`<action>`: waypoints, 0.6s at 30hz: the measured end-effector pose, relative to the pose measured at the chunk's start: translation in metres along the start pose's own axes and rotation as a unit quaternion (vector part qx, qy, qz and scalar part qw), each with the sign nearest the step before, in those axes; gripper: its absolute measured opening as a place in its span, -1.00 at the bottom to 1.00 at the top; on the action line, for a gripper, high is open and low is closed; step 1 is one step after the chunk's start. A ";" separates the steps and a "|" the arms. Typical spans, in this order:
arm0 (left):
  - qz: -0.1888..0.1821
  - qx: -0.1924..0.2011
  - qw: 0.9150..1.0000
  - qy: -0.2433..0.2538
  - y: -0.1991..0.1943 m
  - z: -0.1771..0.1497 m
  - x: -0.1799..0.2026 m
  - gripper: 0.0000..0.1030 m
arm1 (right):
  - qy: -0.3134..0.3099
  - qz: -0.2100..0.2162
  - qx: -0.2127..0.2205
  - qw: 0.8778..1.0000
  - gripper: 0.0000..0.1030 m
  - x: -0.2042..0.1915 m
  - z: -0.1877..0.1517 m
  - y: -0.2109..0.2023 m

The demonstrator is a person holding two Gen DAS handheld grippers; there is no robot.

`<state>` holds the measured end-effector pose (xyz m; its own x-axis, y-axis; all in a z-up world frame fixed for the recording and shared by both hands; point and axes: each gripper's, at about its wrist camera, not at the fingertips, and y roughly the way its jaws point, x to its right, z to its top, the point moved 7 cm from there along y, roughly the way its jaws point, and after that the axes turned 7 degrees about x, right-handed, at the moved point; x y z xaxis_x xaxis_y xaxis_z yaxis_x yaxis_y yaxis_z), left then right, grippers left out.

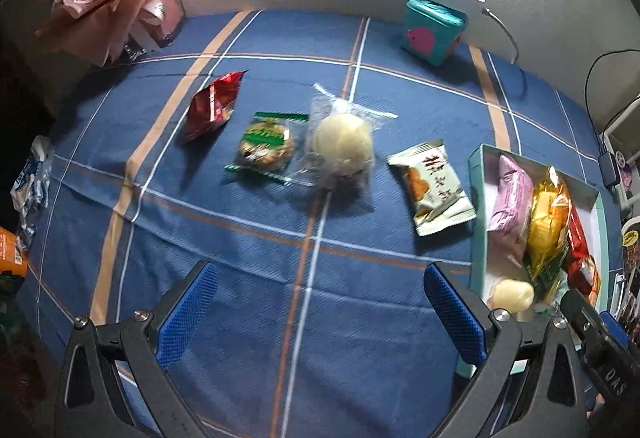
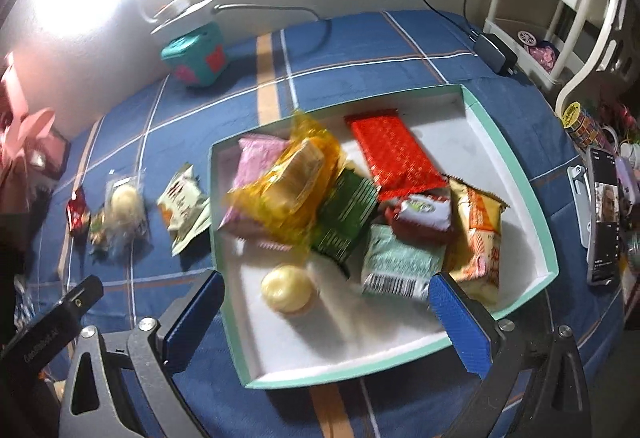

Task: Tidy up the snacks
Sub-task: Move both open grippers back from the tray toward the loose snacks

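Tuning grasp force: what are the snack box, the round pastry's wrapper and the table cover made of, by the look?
Snack box: looks like paperboard, matte white inside with a teal rim; thin, straight folded walls.
Round pastry's wrapper: clear glossy plastic film; see-through, crinkled, with glints.
Table cover: apparently woven cloth, matte blue plaid; creases and a fine weave show.

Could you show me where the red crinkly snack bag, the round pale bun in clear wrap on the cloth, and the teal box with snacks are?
red snack bag (image 1: pixel 211 106), left wrist view, middle of the packet.
wrapped bun (image 1: pixel 342 139), left wrist view, centre of the bun.
teal box (image 2: pixel 516 174), right wrist view, right rim.
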<state>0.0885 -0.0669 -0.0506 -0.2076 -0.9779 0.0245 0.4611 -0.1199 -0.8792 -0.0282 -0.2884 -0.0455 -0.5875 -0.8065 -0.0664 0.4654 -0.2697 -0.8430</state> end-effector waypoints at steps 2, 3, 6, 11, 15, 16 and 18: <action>0.001 -0.004 1.000 -0.002 0.000 -0.004 -0.006 0.99 | -0.012 0.002 0.000 1.000 1.00 -0.007 -0.007 -0.004; 0.004 -0.005 1.000 -0.001 -0.001 -0.005 -0.009 0.99 | -0.017 0.002 0.000 1.000 1.00 -0.010 -0.010 -0.005; 0.018 -0.004 1.000 0.005 -0.004 -0.009 -0.019 0.99 | -0.029 0.000 -0.005 1.000 1.00 -0.019 -0.023 -0.007; 0.037 -0.015 0.999 0.005 -0.001 -0.017 -0.038 0.99 | -0.036 0.005 -0.021 0.999 1.00 -0.029 -0.042 -0.003; 0.048 -0.018 0.999 0.000 -0.001 -0.020 -0.056 0.99 | -0.042 0.008 -0.021 0.999 1.00 -0.038 -0.051 -0.007; 0.048 -0.018 0.999 -0.003 -0.002 -0.020 -0.060 0.99 | -0.042 0.009 -0.020 0.999 1.00 -0.040 -0.053 -0.009; 0.049 -0.017 0.999 -0.012 -0.003 -0.020 -0.067 0.99 | -0.044 0.010 -0.019 0.999 1.00 -0.044 -0.055 -0.011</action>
<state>0.0841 0.0027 -0.0587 -0.1420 -0.9885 -0.0515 0.4491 -0.0180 -0.8933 -0.0440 -0.2209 -0.0626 -0.5171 -0.8551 -0.0378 0.4503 -0.2343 -0.8616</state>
